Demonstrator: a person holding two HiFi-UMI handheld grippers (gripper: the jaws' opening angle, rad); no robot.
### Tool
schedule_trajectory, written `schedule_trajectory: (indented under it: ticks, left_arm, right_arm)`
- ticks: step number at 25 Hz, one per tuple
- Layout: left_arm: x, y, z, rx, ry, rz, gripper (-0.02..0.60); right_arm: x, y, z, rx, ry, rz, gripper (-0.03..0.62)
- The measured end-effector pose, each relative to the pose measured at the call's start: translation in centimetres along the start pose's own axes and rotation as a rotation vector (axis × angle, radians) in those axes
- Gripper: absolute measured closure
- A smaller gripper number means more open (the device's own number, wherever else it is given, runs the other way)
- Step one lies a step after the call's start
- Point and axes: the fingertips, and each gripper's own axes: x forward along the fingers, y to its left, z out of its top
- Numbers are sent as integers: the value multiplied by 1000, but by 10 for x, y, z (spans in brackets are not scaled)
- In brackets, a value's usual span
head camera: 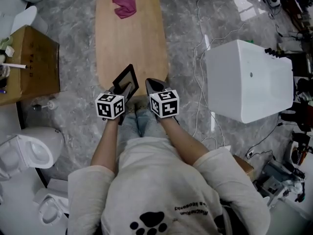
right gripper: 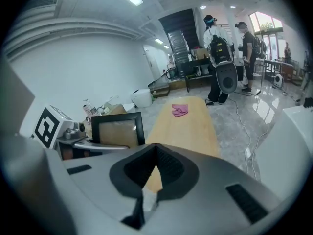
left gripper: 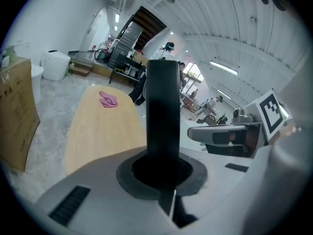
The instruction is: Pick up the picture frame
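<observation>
The black picture frame (head camera: 126, 77) hangs above the near end of the oval wooden table (head camera: 129, 38), and my left gripper (head camera: 122, 89) is shut on its lower edge. The left gripper view looks along the frame edge-on, a black bar (left gripper: 164, 111) rising from between the pinched pads of the left gripper (left gripper: 164, 170). My right gripper (head camera: 152, 85) is just to the right of it, shut with nothing between its pads (right gripper: 155, 163). In the right gripper view the frame (right gripper: 117, 129) stands upright at the left, above the left gripper (right gripper: 88, 143).
A pink cloth (head camera: 124, 7) lies at the table's far end. A cardboard box (head camera: 29, 62) stands on the left, with a white toilet (head camera: 29, 148) below it. On the right is a big white case (head camera: 249, 80), with cables (head camera: 200, 82) trailing over the marble floor.
</observation>
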Motion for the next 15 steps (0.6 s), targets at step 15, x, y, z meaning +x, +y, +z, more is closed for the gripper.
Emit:
schedule_trajectory:
  ticks: [15]
  left_arm:
    - [-64,-45,76,142,-210,80,565]
  right_arm:
    - [-74,44,76,-94,-244,71,585]
